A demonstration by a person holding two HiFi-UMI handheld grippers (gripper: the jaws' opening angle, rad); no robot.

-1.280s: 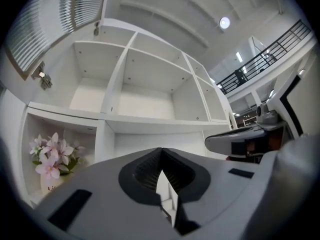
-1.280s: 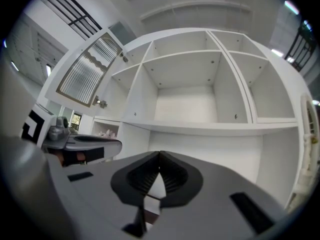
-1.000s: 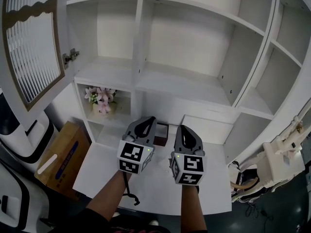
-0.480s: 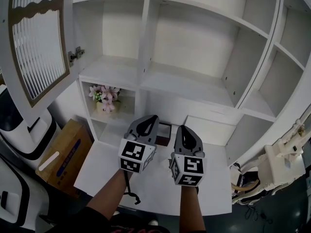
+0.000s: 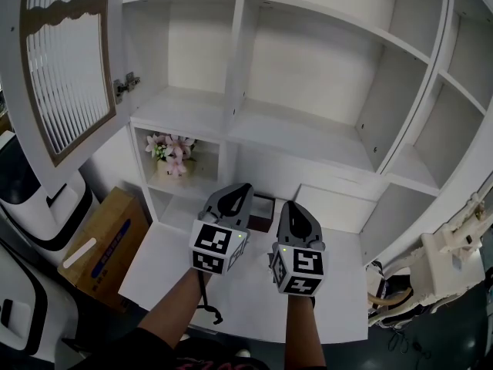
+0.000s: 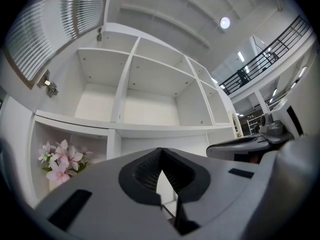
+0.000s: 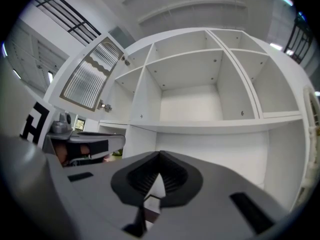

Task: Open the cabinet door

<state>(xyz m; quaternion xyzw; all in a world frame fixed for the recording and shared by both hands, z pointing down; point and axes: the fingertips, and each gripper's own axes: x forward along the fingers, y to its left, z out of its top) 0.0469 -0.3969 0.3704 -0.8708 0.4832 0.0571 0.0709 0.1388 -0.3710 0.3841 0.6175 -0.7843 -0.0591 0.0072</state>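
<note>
Task's thing: the cabinet door, with a slatted panel in a brown wavy frame, stands at the upper left, swung wide out from the cabinet.
Its hold: it hangs from a metal hinge on the cabinet's left wall. My own views show the same door folded well away from the opening.
Behind it: the upper compartments are plainly exposed and bare. One lower compartment holds pink flowers.
My left: the left tool has its jaws pressed together with nothing between them. It is held low over the white surface, well apart from the door.
My right: the right tool is just beside the left one, jaws likewise together and gripping nothing. It points at the shelves.
Done so far: I judge the opening finished, since the door is fully clear of its compartment and neither tool touches it.
Still to do: nothing that I can see for this door. I cannot tell whether the white panel at the far right edge is another door.
Round about: a small dark box sits on the surface ahead of my tools, and a cardboard box is on the floor at the left, below the door.
</note>
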